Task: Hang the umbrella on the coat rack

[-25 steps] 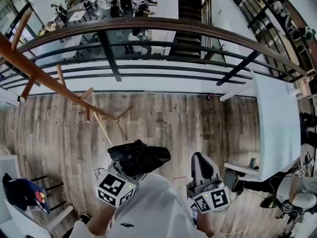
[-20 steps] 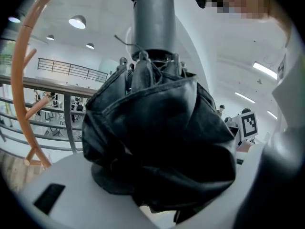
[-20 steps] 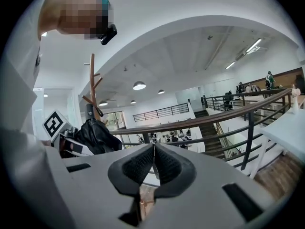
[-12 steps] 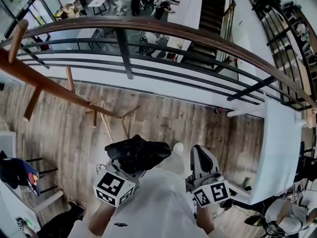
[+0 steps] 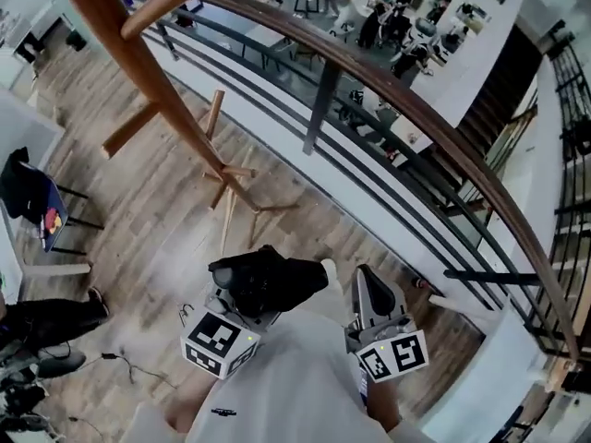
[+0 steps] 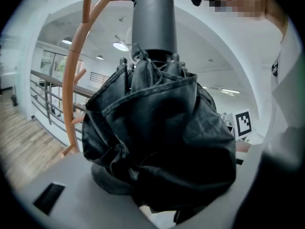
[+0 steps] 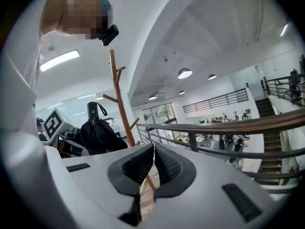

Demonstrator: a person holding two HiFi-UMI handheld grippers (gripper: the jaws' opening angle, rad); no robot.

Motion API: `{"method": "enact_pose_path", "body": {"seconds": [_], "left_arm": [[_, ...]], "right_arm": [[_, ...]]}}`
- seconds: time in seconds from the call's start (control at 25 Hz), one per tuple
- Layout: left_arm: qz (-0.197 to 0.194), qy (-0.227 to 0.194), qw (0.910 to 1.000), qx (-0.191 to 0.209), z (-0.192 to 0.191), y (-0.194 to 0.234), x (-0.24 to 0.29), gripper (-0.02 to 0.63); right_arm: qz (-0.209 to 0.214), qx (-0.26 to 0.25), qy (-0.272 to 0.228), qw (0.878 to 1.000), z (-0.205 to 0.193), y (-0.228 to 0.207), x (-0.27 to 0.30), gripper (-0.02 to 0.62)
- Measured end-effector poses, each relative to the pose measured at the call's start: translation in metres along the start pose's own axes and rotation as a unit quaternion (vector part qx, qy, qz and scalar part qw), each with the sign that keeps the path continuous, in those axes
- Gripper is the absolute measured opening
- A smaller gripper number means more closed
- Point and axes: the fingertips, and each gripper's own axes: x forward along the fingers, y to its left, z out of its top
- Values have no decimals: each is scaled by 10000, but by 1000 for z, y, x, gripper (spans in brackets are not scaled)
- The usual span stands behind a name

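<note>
Both grippers sit near the torso, pointing outward. The left gripper point(image 5: 233, 316) clamps a crumpled black fabric folding umbrella point(image 6: 157, 142), cylindrical handle foremost. The right gripper point(image 7: 152, 163) is pinched together, empty. A slender wooden coat rack point(image 5: 138, 72) stands far left.

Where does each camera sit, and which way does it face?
Head view: on the person's head, facing steeply down at the plank floor, brown wooden coat rack and dark railing; shows white-shirted torso, left gripper, right gripper.
Left gripper view: on the left gripper, looking along jaws shut on the folded black umbrella; torso at right.
Right gripper view: on the right gripper, looking along shut, empty jaws toward the railing; torso at left.
Shared: all show coat rack and umbrella.
</note>
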Motion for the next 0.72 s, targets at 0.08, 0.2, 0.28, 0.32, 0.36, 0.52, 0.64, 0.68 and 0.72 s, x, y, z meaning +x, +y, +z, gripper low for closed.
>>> {"method": "enact_pose_path", "body": {"seconds": [0.08, 0.2, 0.28, 0.32, 0.36, 0.52, 0.64, 0.68, 0.72], "left_arm": [[342, -130, 9990, -240, 3, -6, 9, 247], [822, -252, 9954, -423, 7, -13, 19, 247], [1136, -276, 9918, -519, 8, -17, 24, 247], [1292, -290, 9894, -592, 7, -21, 27, 247], [1447, -306, 9867, -670, 6, -24, 30, 247], [1893, -331, 9774, -884, 6, -29, 39, 247], [2006, -373, 9738, -1008, 7, -34, 57, 247], [2047, -379, 9727, -1029, 7, -36, 63, 247], [2103, -380, 9714, -1034, 7, -37, 68, 247]], "right_arm": [[487, -108, 157, 9986, 7, -17, 9, 35], [1037, -283, 256, 9939, 22, -36, 22, 35], [1388, -376, 267, 9892, 29, -43, 29, 35], [1571, -421, 280, 9863, 32, -46, 31, 35], [1756, -459, 293, 9830, 34, -48, 33, 35], [2390, -545, 252, 9692, 43, -48, 42, 35], [2728, -597, 224, 9600, 47, -54, 46, 35], [2809, -594, 232, 9576, 46, -57, 46, 35], [2885, -588, 245, 9554, 46, -60, 47, 35]]}}
